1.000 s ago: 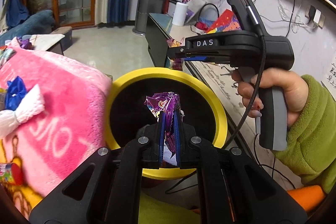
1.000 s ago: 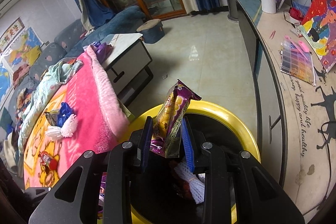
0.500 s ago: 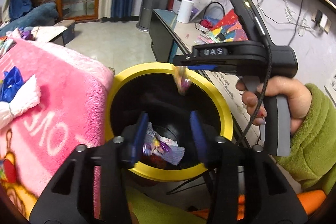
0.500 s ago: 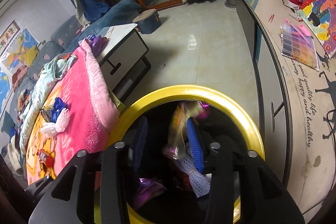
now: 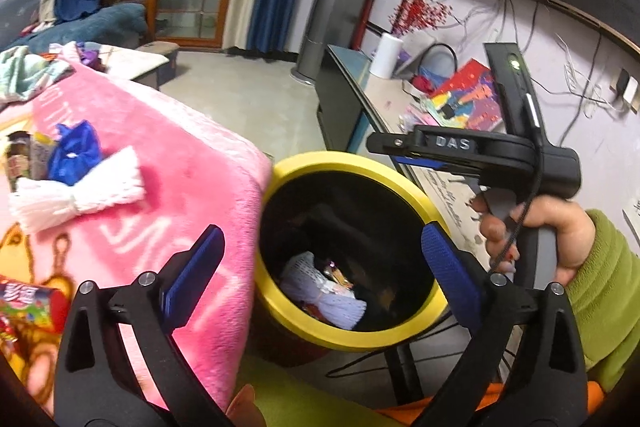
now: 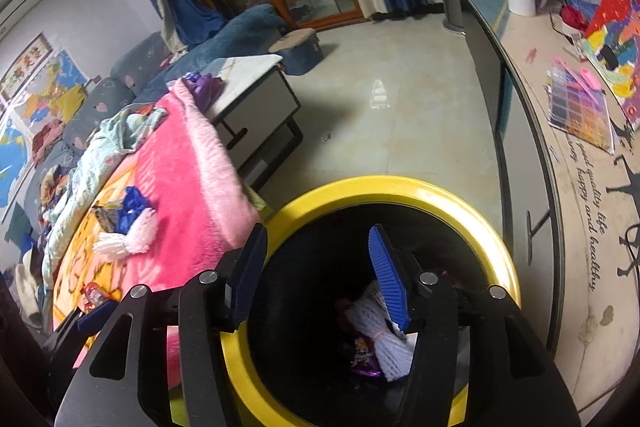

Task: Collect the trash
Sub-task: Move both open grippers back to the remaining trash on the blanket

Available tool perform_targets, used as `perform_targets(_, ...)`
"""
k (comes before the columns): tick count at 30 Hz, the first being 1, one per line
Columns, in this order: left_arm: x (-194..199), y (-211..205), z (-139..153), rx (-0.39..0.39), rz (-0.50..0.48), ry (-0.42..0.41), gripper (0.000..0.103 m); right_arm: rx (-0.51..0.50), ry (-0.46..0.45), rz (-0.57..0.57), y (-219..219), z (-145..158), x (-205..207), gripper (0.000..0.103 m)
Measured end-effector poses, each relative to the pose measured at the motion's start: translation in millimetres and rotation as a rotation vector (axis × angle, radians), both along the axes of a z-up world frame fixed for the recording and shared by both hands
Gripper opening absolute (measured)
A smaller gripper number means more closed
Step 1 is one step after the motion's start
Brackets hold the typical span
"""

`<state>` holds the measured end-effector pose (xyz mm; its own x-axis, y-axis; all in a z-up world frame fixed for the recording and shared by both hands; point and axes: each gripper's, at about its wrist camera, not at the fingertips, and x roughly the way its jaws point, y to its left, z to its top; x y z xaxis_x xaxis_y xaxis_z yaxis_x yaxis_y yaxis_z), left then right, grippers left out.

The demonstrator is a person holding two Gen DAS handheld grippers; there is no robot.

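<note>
A black bin with a yellow rim [image 5: 360,163] [image 6: 400,185] stands beside the pink blanket. Inside lie white foam netting [image 5: 320,299] [image 6: 384,343] and purple snack wrappers [image 6: 362,355]. My left gripper [image 5: 320,267] is wide open and empty above the bin's near edge. My right gripper [image 6: 316,267] is open and empty over the bin mouth; it also shows in the left wrist view [image 5: 472,151]. On the pink blanket [image 5: 168,163] lie more white foam netting [image 5: 80,191] [image 6: 128,243], a blue wrapper [image 5: 74,151] [image 6: 130,207] and a red packet [image 5: 24,303] [image 6: 92,295].
A long cabinet [image 6: 568,187] with a painting, paper roll and bead tray runs along the right wall. A low grey coffee table [image 6: 256,99] stands beyond the blanket. Tiled floor [image 6: 380,107] lies between them. A sofa with clothes [image 6: 120,123] is at the left.
Both grippers opened and dropped their purple wrappers into the bin. The left gripper has swung left, so more of the blanket shows.
</note>
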<state>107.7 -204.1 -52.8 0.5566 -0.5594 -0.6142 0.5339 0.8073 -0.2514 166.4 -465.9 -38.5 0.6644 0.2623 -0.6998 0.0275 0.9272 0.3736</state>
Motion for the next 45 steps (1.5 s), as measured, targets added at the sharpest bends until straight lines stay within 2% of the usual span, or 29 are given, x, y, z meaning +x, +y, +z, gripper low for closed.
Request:
perform_targets(22, 2.5, 78.2, 34.1, -0.022, 0.266, -0.124, 0.091, -0.013, -0.156, 0.140, 64.6, 49.1, -22.7, 0.055)
perform_targets(45, 14.1, 165.7, 41.4, -0.061, 0.527, -0.143, 0.092, -0.095, -0.178, 0.338, 151.0, 49.4, -21.6, 0.055)
